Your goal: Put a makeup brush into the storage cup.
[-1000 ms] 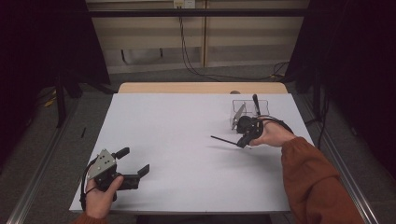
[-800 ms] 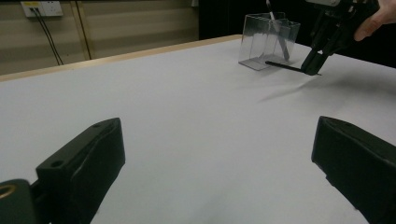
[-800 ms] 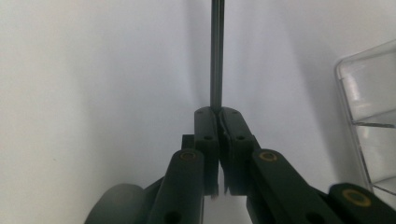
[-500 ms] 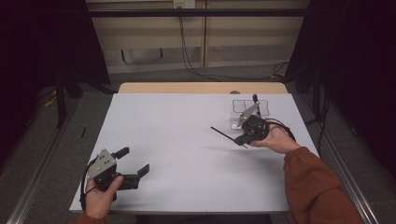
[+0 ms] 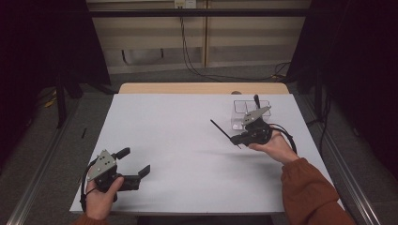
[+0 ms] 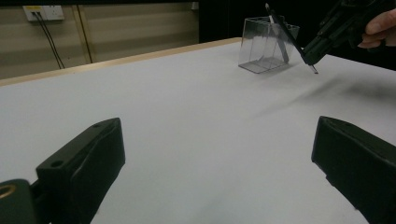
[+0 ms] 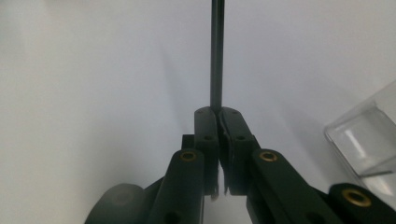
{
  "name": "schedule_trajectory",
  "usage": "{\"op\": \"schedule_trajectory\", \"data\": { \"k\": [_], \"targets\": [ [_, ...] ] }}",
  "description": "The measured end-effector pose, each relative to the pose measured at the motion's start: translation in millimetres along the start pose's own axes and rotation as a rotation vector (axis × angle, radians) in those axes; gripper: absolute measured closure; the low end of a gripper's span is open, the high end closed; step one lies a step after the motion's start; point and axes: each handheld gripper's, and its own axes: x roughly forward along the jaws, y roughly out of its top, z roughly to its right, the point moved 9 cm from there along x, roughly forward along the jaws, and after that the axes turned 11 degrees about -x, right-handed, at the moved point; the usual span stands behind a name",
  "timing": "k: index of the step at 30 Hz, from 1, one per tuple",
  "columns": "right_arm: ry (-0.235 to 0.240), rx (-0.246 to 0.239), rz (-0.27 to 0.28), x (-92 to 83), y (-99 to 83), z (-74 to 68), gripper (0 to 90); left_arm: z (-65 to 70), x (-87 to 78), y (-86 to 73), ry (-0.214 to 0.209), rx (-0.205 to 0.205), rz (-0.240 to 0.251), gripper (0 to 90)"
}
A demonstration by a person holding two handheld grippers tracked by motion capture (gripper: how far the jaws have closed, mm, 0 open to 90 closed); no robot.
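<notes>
Your right gripper (image 5: 237,138) has its fingers clamped on a thin black stick (image 5: 219,129) that points away from the clear box (image 5: 244,112) just behind your hand, above the surface (image 5: 178,131), while your left gripper (image 5: 133,168) rests far off, fingers spread and empty.

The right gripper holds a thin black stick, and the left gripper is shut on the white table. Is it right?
Not quite: the left gripper is open, jaws wide apart, as the left gripper view shows. The right gripper does hold the thin black stick above the white table.
</notes>
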Motion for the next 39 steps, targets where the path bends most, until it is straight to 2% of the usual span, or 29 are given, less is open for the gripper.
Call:
{"op": "schedule_trajectory", "data": {
  "k": [6,9,11,14,18,21,27,29,30,32,39],
  "targets": [
    [-0.025,0.056,0.113,-6.0,4.0,-1.3,86.5,-1.6,-0.2,0.0,0.003,-0.008,-0.004,2.8],
    [-0.047,0.088,0.14,-8.1,1.4,1.7,86.4,0.1,-0.2,1.0,-0.006,-0.003,0.0,2.8],
    [-0.037,0.105,0.161,-10.5,0.6,0.6,86.5,1.1,-0.3,1.9,-0.009,0.0,0.003,2.8],
    [-0.029,0.098,0.176,-12.8,2.3,-4.6,86.5,1.3,-0.1,2.2,-0.011,-0.007,0.003,2.8],
    [-0.006,0.077,0.183,-13.3,7.6,-14.7,86.5,1.4,1.3,2.2,-0.011,-0.021,-0.002,2.7],
    [0.009,0.06,0.178,-12.8,10.3,-21.5,86.5,3.2,1.1,3.2,-0.021,-0.005,-0.004,2.6],
    [0.04,0.049,0.171,-6.7,12.9,-29.8,86.5,6.2,2.9,2.9,-0.026,-0.002,-0.01,2.6],
    [0.05,0.04,0.166,-4.1,13.7,-32.5,86.5,7.5,2.7,3.6,-0.039,0.001,-0.008,2.6],
    [0.056,0.038,0.166,-2.7,14.7,-33.9,86.5,8.7,2.6,4.7,-0.046,-0.01,0.001,2.6],
    [0.064,0.033,0.163,-0.6,16.6,-36.2,86.4,8.1,2.2,6.0,-0.035,0.006,0.004,2.6],
    [0.106,-0.004,0.153,3.5,22.8,-47.3,86.5,11.3,3.6,7.1,-0.046,0.018,0.0,2.6]
  ]
}}
